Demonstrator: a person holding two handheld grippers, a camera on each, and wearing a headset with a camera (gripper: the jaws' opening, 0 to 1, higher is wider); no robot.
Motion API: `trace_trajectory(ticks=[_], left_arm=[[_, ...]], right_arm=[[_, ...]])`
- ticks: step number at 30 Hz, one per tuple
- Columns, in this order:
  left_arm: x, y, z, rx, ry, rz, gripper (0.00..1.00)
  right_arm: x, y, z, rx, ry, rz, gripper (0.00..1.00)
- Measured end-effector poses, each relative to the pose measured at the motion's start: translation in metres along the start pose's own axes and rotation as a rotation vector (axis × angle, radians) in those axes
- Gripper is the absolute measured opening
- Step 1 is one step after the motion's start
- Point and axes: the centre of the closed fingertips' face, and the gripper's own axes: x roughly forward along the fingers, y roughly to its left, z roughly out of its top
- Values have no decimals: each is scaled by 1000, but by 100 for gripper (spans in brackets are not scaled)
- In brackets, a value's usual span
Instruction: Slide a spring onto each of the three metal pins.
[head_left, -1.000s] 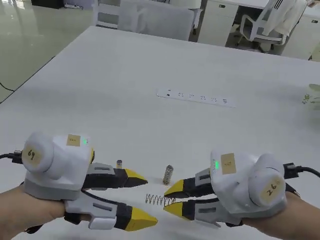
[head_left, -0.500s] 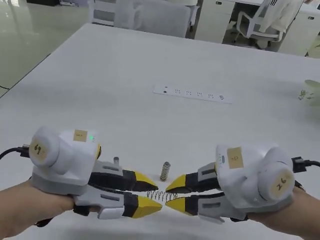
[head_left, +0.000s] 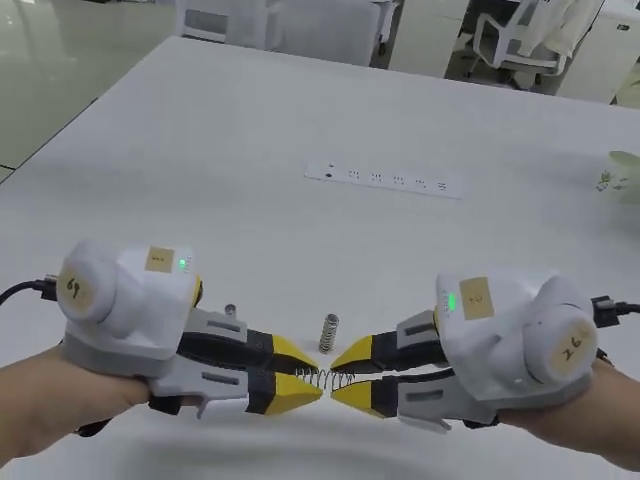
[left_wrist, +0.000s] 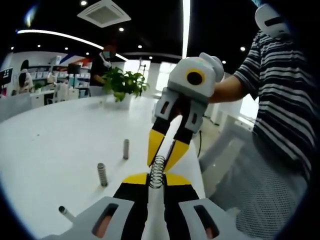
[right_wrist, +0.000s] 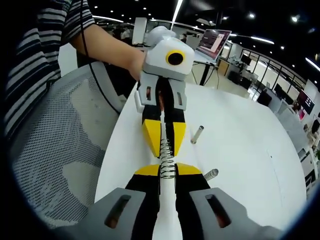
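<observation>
Left tool (head_left: 303, 383), its round cap marked "69", has narrowed its jaws onto one end of the loose spring (head_left: 325, 378). A second ago they gaped wide and the spring lay on the desk (head_left: 300, 120) by the right tool (head_left: 347, 382). That right tool, whose cap reads something like "26", pinches the other end with jaws nearly together. Yellow stickers on both housings are too faint to read. The left hand (head_left: 50, 405) and right hand (head_left: 590, 435) hold the tools low, tips pointing at each other, the spring level between them. Just behind stand a spring-covered pin (head_left: 329, 333) and a bare pin (head_left: 231, 312).
</observation>
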Motion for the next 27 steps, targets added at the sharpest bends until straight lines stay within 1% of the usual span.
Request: trace_trajectory(ticks=[6, 11, 14, 17, 21, 23, 25, 27], left_arm=[[2, -3, 0, 6, 7, -20, 2], [3, -5, -1, 10, 17, -37, 2], [3, -4, 0, 6, 10, -35, 2], [2, -5, 1, 7, 13, -40, 2], [4, -6, 1, 8, 19, -45, 2], [4, -6, 1, 10, 21, -49, 2], [4, -7, 1, 17, 30, -51, 2], [4, -8, 0, 20, 36, -53, 2]], right_arm=[[-1, 3, -1, 21, -7, 6, 7], [-2, 3, -4, 86, -14, 2, 9], [-5, 3, -11, 109, -8, -4, 11], [-8, 4, -13, 114, -6, -5, 10], [-8, 3, -11, 122, -20, -5, 10], [-8, 5, -9, 126, -28, 8, 10], [-7, 5, -10, 117, -18, 9, 8], [-6, 7, -10, 129, -17, 15, 8]])
